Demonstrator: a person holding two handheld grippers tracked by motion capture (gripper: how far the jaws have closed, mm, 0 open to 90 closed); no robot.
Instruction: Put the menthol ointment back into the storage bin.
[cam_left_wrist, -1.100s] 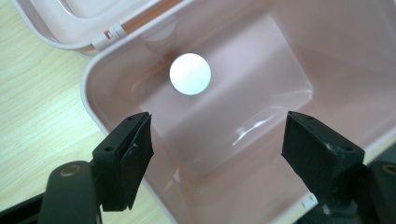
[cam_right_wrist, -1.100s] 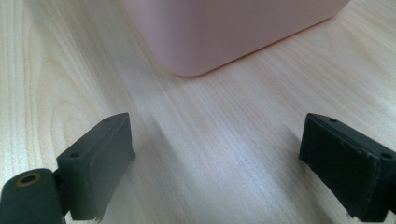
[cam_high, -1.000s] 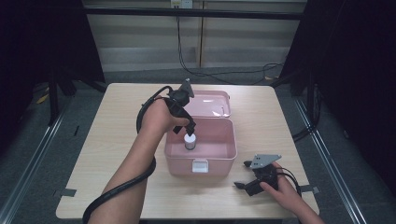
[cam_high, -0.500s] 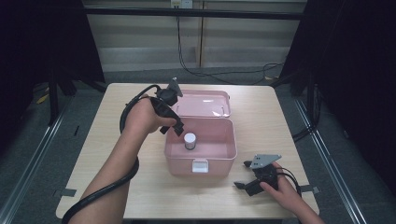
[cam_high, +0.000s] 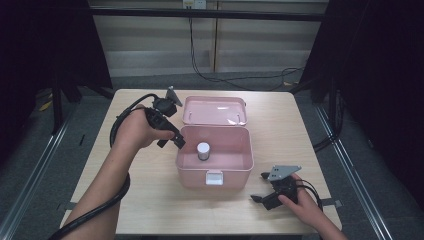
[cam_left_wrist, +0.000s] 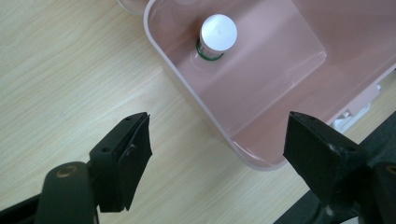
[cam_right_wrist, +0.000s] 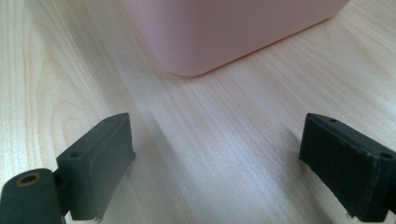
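The white-capped bottle stands upright in the open pink box, near its left wall, mid-surface. The left hand-held gripper hangs just outside that wall's rim, jaws apart and empty, the nearer one. The right hand-held gripper rests released near the surface's front right corner. Lid lies back, leaving the top free.
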